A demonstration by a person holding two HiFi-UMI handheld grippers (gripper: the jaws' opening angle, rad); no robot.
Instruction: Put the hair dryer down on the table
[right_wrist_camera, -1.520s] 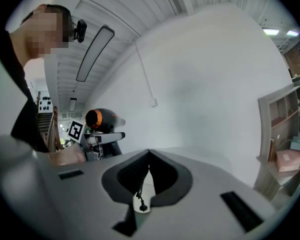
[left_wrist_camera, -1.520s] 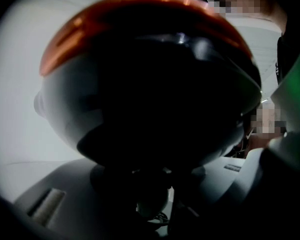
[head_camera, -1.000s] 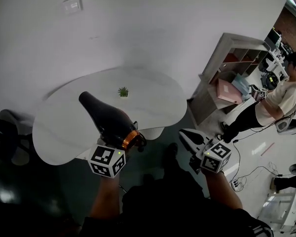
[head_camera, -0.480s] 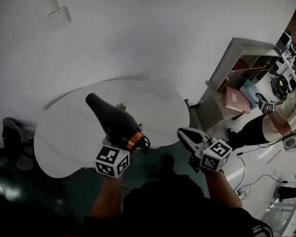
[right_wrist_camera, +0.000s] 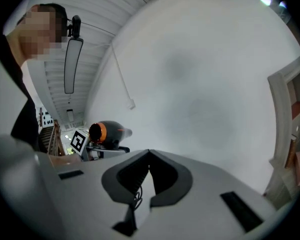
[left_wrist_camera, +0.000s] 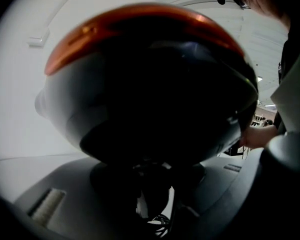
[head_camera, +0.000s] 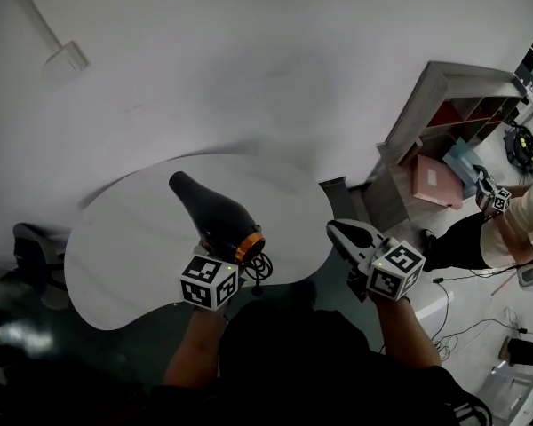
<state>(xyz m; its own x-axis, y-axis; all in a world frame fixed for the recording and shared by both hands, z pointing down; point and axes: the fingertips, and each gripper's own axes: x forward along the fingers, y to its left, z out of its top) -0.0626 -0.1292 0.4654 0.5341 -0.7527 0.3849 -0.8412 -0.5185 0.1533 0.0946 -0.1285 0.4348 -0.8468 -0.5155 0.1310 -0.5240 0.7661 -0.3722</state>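
Above the near edge of the table (head_camera: pixel 124 238), my left gripper (head_camera: pixel 239 256) pinched the dryer (head_camera: pixel 211 216) at its handle, nozzle angled away, seemingly not yet resting. My right gripper (head_camera: pixel 342 232) hung beside the table, jaws together, empty. Best, I judged: carry it further in, lower until the body lay flat, then release.

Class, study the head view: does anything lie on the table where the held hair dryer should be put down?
Nothing visible. The hair dryer, gripped by the left tool, hangs over bare table; the patch beneath it is hidden.
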